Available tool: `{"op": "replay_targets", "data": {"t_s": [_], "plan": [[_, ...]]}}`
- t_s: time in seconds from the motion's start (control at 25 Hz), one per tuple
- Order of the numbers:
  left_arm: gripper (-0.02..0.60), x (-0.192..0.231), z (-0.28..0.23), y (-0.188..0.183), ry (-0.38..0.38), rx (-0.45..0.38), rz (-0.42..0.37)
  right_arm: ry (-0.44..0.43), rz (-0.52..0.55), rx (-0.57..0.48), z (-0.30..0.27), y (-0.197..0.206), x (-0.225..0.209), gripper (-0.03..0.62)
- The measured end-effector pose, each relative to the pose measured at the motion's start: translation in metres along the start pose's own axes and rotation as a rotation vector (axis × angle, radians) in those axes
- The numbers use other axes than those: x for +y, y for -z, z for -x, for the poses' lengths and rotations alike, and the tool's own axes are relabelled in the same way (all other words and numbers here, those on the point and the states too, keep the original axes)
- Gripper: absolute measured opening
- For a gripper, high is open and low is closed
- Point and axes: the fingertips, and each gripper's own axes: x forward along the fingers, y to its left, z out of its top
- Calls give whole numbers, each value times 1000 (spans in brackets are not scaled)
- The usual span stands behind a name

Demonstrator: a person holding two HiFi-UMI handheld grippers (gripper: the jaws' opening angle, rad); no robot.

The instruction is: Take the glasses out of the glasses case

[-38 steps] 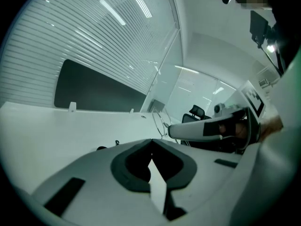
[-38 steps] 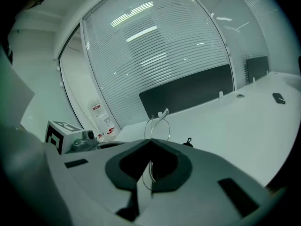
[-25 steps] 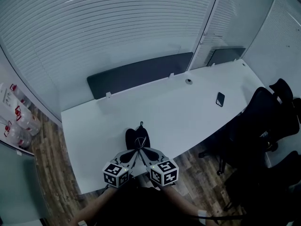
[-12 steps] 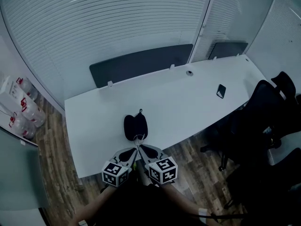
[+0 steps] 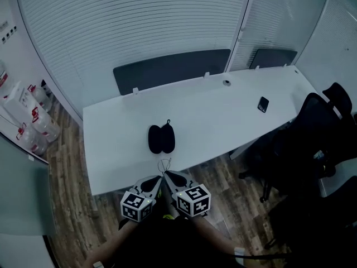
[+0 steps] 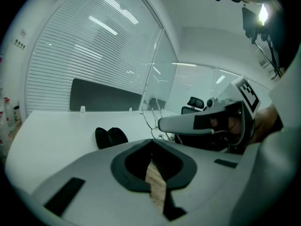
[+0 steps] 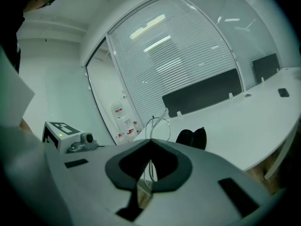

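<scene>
Holding both grippers low at six o'clock in the head view, we have their tips meeting just off the near edge of the white table [image 5: 223, 121], above the wooden floor [image 5: 67, 216]. Our right gripper [image 7: 149, 147] has its jaws closed on the glasses [image 7: 157, 126]. A thin pale wire runs down into the slit between the pads, and a fine rounded wire loop stands up past the tips. Our left gripper [image 6: 152, 147] has its jaws drawn together too. We see only a strip of floor through the narrow gap and no wire in it, while the frame shows just beyond its tip, toward one o'clock beside the right gripper.

At twelve o'clock from the gripper tips, the glasses case [image 5: 162, 139] lies on the table apart from the glasses. It is black and soft-looking, formed of two rounded lobes side by side with a crease between them, and a small tab sticks out at its twelve o'clock end. We cannot tell what is inside it.

A dark phone [image 5: 263, 104] lies well apart at two o'clock from the case.
</scene>
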Motion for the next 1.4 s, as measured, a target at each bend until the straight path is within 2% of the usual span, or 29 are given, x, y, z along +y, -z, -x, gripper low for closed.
{"op": "replay_targets", "data": {"t_s": [0.4, 0.72, 1.4], "plan": [[10, -14, 17, 9, -11, -10, -10, -20, 9, 12, 12, 13, 16, 15], [9, -17, 46, 26, -35, -13, 14, -36, 11, 15, 20, 26, 44, 15], [9, -40, 121, 52, 10, -41, -6, 5, 3, -20, 52, 60, 116, 15]]}}
